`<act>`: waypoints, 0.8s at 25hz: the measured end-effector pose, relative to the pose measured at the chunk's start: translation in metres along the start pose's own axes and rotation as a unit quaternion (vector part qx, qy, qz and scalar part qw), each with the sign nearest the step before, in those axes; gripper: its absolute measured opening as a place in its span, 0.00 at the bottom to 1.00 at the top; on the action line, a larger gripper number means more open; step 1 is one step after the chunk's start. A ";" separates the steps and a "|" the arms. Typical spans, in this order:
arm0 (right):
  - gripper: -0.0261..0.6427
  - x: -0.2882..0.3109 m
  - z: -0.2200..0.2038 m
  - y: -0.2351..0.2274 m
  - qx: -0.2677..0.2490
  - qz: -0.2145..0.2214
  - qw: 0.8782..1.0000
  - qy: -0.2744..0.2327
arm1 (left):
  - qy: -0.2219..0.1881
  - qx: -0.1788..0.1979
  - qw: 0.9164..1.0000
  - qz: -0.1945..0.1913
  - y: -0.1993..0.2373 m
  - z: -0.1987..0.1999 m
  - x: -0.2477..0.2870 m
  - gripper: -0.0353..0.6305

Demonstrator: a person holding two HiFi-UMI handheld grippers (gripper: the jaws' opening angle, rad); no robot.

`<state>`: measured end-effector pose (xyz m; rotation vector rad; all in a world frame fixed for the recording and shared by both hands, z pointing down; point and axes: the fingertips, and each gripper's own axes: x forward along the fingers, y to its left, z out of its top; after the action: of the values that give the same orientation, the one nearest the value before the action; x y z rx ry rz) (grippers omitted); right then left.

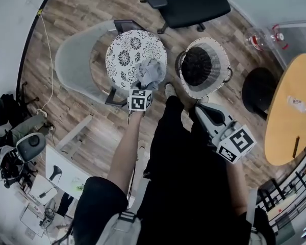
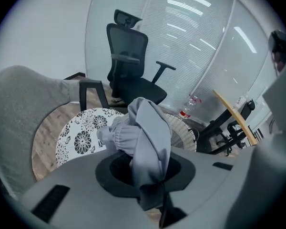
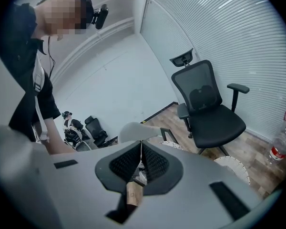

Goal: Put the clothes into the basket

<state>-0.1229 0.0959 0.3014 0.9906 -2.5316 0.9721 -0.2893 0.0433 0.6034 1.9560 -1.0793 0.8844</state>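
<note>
We look down on the left gripper (image 1: 143, 88), clamped narrow on a grey garment (image 1: 151, 73). The garment bunches up past the jaw tips and hangs in the air above the floral cushion (image 1: 127, 52) of a grey chair (image 1: 74, 60). We cannot tell from above whether its lowest fold touches the cushion.

In the left gripper view, the garment (image 2: 145, 137) fills the gap between the jaws. One gathered cuff sticks out to the left, and a tail of cloth runs back toward the camera. The cushion (image 2: 81, 132) lies beyond it on the left and the basket (image 2: 183, 130) beyond it on the right.

The basket (image 1: 214, 80) is white wicker with a dark inside. It stands on the wood floor (image 1: 81, 14) just beside the chair, on the right of the head view. The garment is near it but not over it.

The right gripper (image 1: 203, 111) hangs low beside the person's dark trousers, on our side of the basket. In its own view the jaws (image 3: 141, 151) meet with nothing between them.

A black office chair (image 1: 186, 1) stands beyond the basket.
</note>
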 end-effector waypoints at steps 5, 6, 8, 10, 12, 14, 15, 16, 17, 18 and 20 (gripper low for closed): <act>0.06 -0.015 0.008 -0.005 -0.013 -0.020 0.999 -0.027 | -0.038 0.011 0.999 -0.029 -0.036 0.030 -0.028 0.20; 0.06 -0.019 0.010 -0.005 -0.016 -0.024 0.999 -0.031 | -0.044 0.016 0.998 -0.033 -0.045 0.036 -0.034 0.20; 0.06 -0.028 0.013 -0.008 -0.021 -0.035 0.998 -0.043 | -0.059 0.025 0.997 -0.046 -0.062 0.048 -0.047 0.20; 0.06 -0.038 0.016 -0.014 -0.025 -0.048 0.997 -0.055 | -0.077 0.035 0.995 -0.060 -0.079 0.062 -0.058 0.20; 0.06 -0.046 0.018 -0.019 -0.026 -0.063 0.995 -0.067 | -0.093 0.050 0.992 -0.074 -0.095 0.078 -0.070 0.20; 0.06 -0.053 0.020 -0.022 -0.025 -0.076 0.994 -0.079 | -0.110 0.072 0.987 -0.088 -0.111 0.094 -0.083 0.20; 0.06 -0.056 0.021 -0.023 -0.024 -0.082 0.993 -0.085 | -0.119 0.084 0.985 -0.094 -0.119 0.101 -0.090 0.20; 0.06 -0.059 0.022 -0.025 -0.025 -0.088 0.992 -0.091 | -0.128 0.095 0.982 -0.100 -0.126 0.109 -0.098 0.20; 0.06 -0.062 0.023 -0.026 -0.026 -0.092 0.991 -0.095 | -0.136 0.105 0.979 -0.106 -0.134 0.116 -0.105 0.20; 0.06 -0.066 0.023 -0.027 -0.027 -0.097 0.990 -0.099 | -0.144 0.114 0.976 -0.113 -0.142 0.122 -0.112 0.20; 0.06 -0.071 0.024 -0.030 -0.029 -0.106 0.988 -0.106 | -0.157 0.128 0.971 -0.128 -0.158 0.134 -0.124 0.20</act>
<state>-0.0497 0.0995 0.2660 1.3767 -2.5356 0.7637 -0.1720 0.0410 0.3930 2.4495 -0.8859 0.6080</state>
